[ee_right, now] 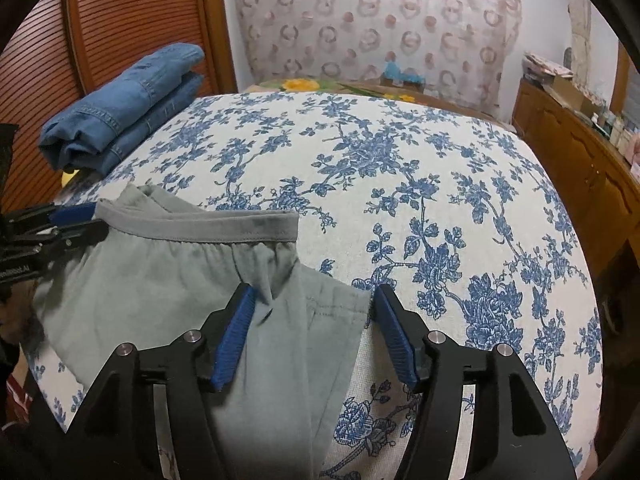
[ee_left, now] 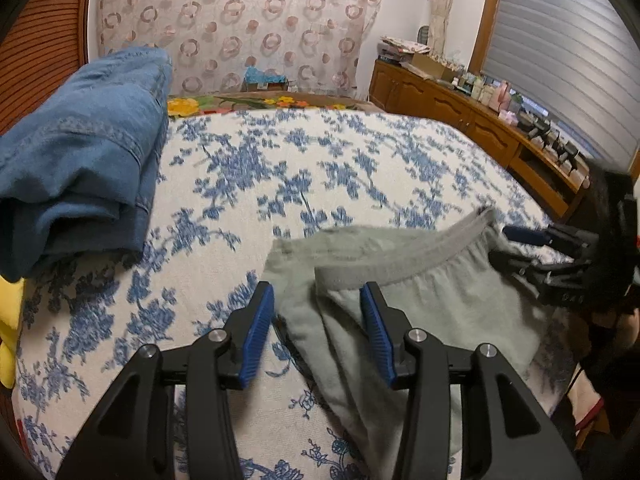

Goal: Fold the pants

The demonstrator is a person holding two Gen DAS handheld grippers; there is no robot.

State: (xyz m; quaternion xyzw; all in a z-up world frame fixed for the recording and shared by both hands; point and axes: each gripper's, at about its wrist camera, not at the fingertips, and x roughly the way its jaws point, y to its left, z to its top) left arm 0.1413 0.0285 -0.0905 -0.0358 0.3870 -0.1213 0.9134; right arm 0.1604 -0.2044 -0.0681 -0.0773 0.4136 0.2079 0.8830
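One pair of grey pants (ee_right: 168,280) is lying on the near part of the bed (ee_right: 400,184), waistband (ee_right: 208,226) facing the far side and standing partly raised. Right gripper (ee_right: 314,332) is hovering over the waistband's right end, fingers spread, cloth lying between them, pads not pressing it. Left gripper (ee_left: 318,332) is sitting at the other end, fingers spread about halfway, grey fabric running between them; can't tell whether the pads are touching it. Folded blue jeans (ee_right: 120,108) are resting at the bed's far left corner, well apart from the pants.
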